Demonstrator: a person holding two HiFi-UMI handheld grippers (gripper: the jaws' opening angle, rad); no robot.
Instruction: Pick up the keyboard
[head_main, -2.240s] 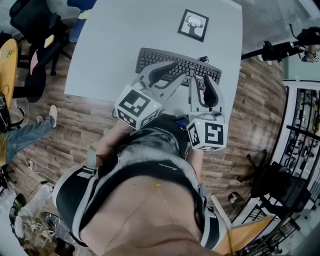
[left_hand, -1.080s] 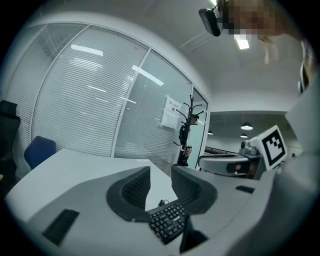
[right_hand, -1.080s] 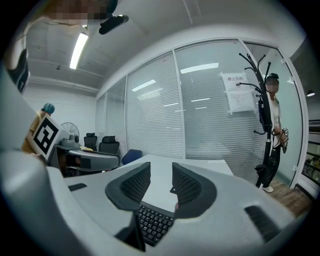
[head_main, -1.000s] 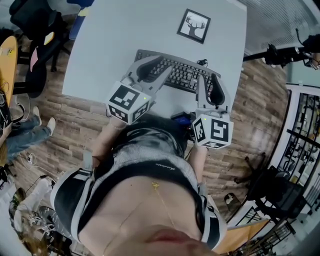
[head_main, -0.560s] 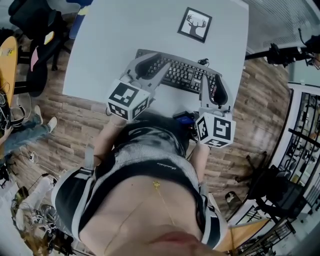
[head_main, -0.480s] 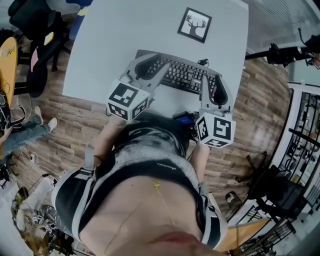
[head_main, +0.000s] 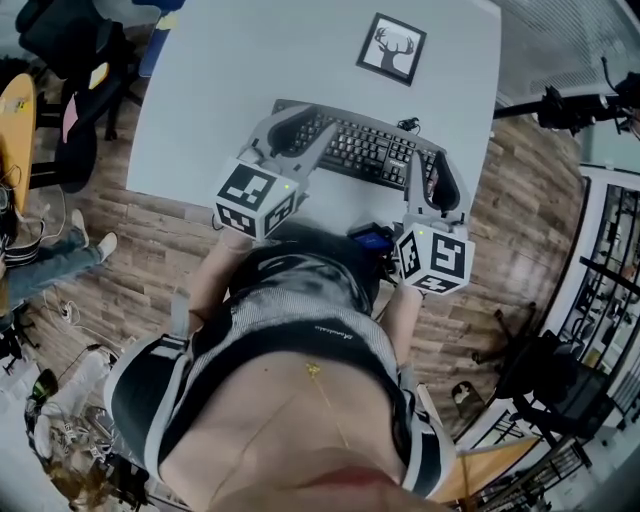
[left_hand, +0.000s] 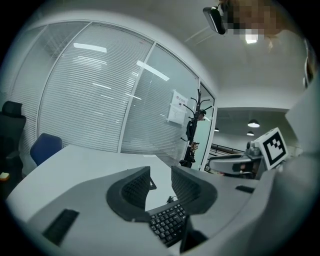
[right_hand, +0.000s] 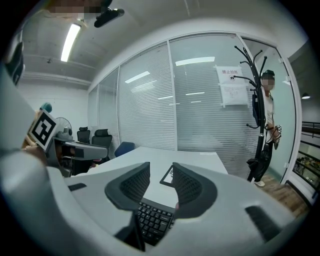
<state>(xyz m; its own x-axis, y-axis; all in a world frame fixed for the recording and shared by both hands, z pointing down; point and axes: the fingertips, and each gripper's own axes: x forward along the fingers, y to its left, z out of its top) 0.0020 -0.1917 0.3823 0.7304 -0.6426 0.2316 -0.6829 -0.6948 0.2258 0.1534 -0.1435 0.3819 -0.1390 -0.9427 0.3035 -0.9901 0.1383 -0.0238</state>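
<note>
A pale grey tabletop stands on a wood floor in a room with blind-covered glass walls. The black keyboard lies near the person's edge of it, with a framed picture well beyond. The left gripper is over the keyboard's left end and the right gripper over its right end. Both pairs of jaws stand slightly apart and clamp nothing. In each gripper view the keys show below the gap.

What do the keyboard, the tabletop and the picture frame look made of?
Keyboard: black plastic, matte, judging by moulded keycaps. Tabletop: smooth pale grey, likely laminate; core unseen. Picture frame: thin black border, wood or plastic, cannot tell.
</note>
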